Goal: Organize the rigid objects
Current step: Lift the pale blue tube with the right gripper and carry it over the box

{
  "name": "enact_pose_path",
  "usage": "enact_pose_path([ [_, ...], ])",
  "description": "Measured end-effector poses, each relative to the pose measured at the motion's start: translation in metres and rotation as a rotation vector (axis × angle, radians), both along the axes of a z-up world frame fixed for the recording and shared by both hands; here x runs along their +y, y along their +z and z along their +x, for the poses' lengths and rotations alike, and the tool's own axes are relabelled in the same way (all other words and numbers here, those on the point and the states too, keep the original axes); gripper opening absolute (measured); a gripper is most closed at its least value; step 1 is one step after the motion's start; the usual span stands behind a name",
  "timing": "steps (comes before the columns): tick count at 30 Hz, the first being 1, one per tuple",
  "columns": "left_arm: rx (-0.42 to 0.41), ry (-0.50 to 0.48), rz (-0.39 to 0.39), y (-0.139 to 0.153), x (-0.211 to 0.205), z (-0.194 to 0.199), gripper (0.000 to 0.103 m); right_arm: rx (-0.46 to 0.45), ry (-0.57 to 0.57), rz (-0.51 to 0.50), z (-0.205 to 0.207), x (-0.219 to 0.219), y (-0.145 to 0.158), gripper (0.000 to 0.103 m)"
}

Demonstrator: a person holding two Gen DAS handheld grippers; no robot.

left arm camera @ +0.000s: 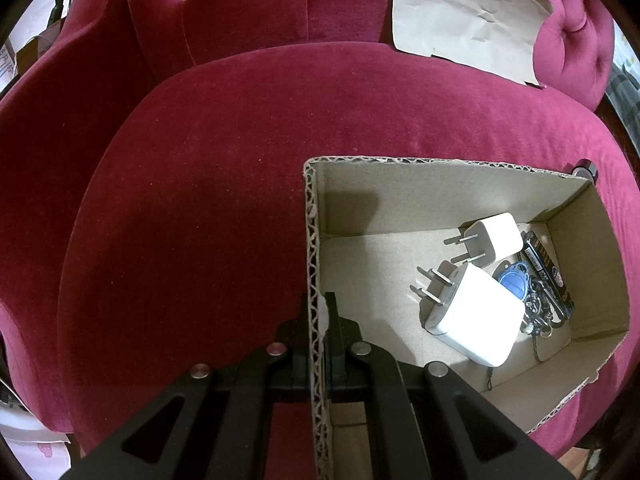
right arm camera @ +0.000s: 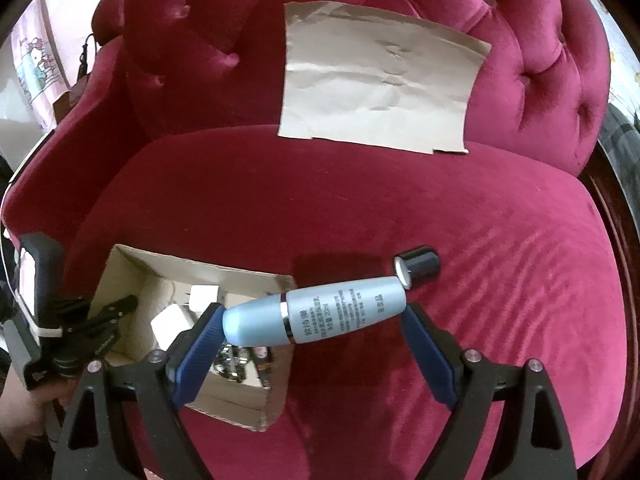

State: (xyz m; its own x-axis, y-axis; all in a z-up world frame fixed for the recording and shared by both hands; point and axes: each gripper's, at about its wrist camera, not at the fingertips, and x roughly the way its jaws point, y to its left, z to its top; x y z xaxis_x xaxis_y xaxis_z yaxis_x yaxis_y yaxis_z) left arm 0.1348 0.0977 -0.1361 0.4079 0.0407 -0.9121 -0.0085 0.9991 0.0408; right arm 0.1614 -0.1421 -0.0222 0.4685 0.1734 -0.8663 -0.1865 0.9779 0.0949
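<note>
While left tool (left arm camera: 319, 320) pinches box wall (left arm camera: 314, 240), bottle (right arm camera: 316, 314) spans right tool (right arm camera: 314, 320).

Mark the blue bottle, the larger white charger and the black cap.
blue bottle (right arm camera: 344, 312), right wrist view, on its printed body.
larger white charger (left arm camera: 478, 316), left wrist view, on its top face.
black cap (right arm camera: 418, 266), right wrist view, on its side.

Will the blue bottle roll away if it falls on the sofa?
Probably a little: the blue bottle is round and smooth, so it may slip from the right tool and roll. The soft velvet sofa would likely stop it quickly.
</note>
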Motion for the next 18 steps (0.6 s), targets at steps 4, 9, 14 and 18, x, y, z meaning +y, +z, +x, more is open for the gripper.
enact_pose_path([
  [4, 0.001, 0.001, 0.000, 0.000, 0.000, 0.000, 0.003, -0.004, 0.020, 0.005, -0.001, 0.013, 0.004, 0.091],
  [9, 0.001, 0.003, -0.003, 0.000, 0.001, 0.000, 0.003, -0.004, 0.034, 0.008, -0.002, 0.027, 0.007, 0.091],
  [14, 0.001, 0.002, -0.002, 0.000, 0.002, 0.001, 0.003, 0.002, 0.048, 0.012, -0.004, 0.040, 0.004, 0.091],
  [18, 0.001, 0.001, -0.002, -0.001, 0.002, 0.001, 0.003, 0.011, 0.057, 0.007, -0.007, 0.051, -0.002, 0.091],
])
